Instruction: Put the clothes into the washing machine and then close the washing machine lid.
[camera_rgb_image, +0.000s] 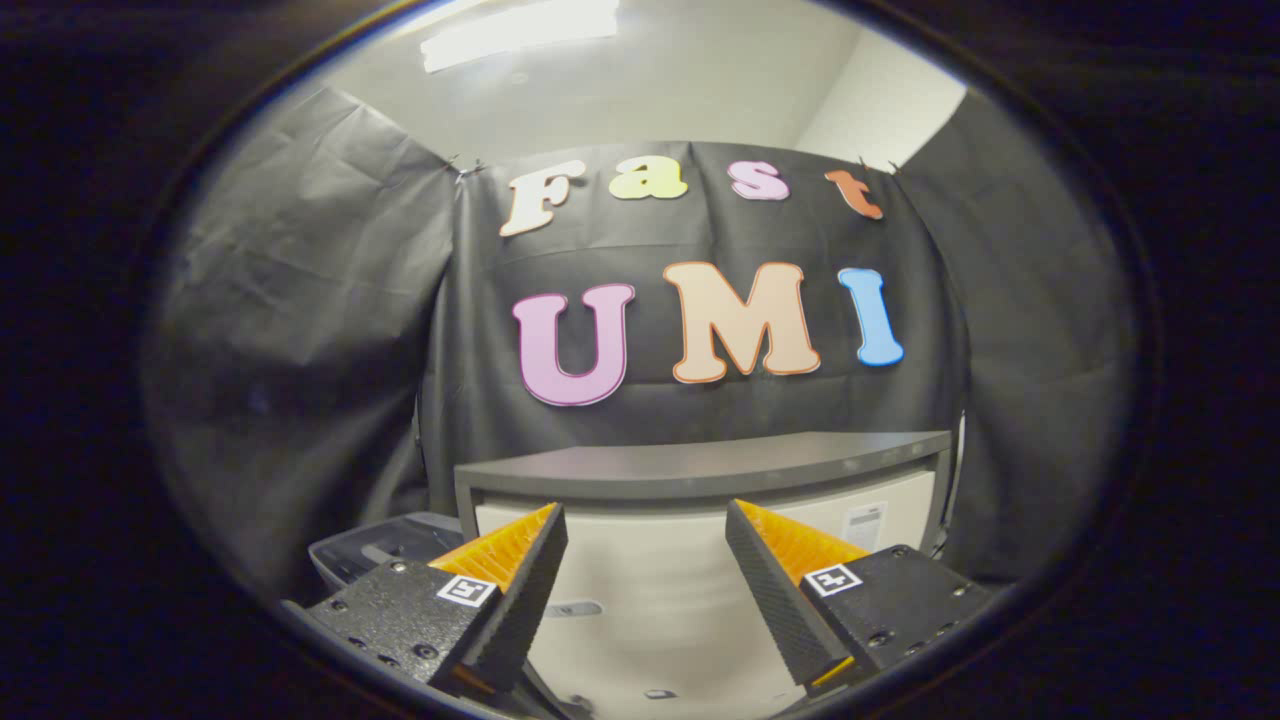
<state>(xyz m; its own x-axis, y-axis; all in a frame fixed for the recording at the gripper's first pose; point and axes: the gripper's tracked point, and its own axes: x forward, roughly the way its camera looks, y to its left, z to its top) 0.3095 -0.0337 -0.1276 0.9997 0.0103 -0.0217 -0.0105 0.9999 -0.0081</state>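
White, boxy washing machine (650, 590) with a flat grey lid (700, 465), lowered, stands just beyond the tongs (646, 560), which gape wide, holding nothing (seemingly free to approach); left of it, a grey plastic basket (385, 550); clothes unseen.

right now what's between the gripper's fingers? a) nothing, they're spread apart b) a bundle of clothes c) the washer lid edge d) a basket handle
a: the gripper is open with its fingers spread and holding nothing; the pale front of the washer shows through the gap, beyond them.
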